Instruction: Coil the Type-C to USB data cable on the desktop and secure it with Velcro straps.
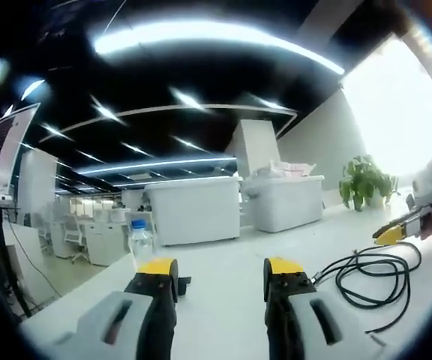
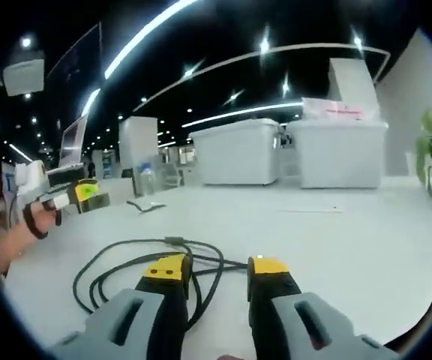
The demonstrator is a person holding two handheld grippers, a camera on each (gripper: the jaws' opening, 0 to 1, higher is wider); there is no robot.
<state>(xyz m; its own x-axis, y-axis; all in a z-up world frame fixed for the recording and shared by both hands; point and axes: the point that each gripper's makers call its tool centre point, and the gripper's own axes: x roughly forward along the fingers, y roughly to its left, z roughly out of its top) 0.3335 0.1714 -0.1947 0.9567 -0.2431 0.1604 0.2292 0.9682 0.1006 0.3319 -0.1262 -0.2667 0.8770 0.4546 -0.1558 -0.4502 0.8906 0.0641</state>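
A black data cable (image 1: 373, 279) lies in loose loops on the white desktop (image 1: 223, 255), to the right of my left gripper (image 1: 220, 268), which stands open with nothing between its jaws. My right gripper (image 1: 396, 231) reaches in from the far right, just above the cable. In the right gripper view the cable (image 2: 126, 264) spreads under and left of my right gripper (image 2: 217, 266), which is open, and one strand runs across the gap on the table. The left gripper (image 2: 85, 196) hovers at the left, held by a hand. A small dark strap (image 2: 147, 206) lies farther back.
A water bottle (image 1: 139, 240) stands ahead of the left jaw. Two white storage boxes (image 1: 197, 210) (image 1: 283, 201) stand at the back of the desk, a potted plant (image 1: 366, 184) to their right, and a laptop (image 1: 6, 142) at the far left.
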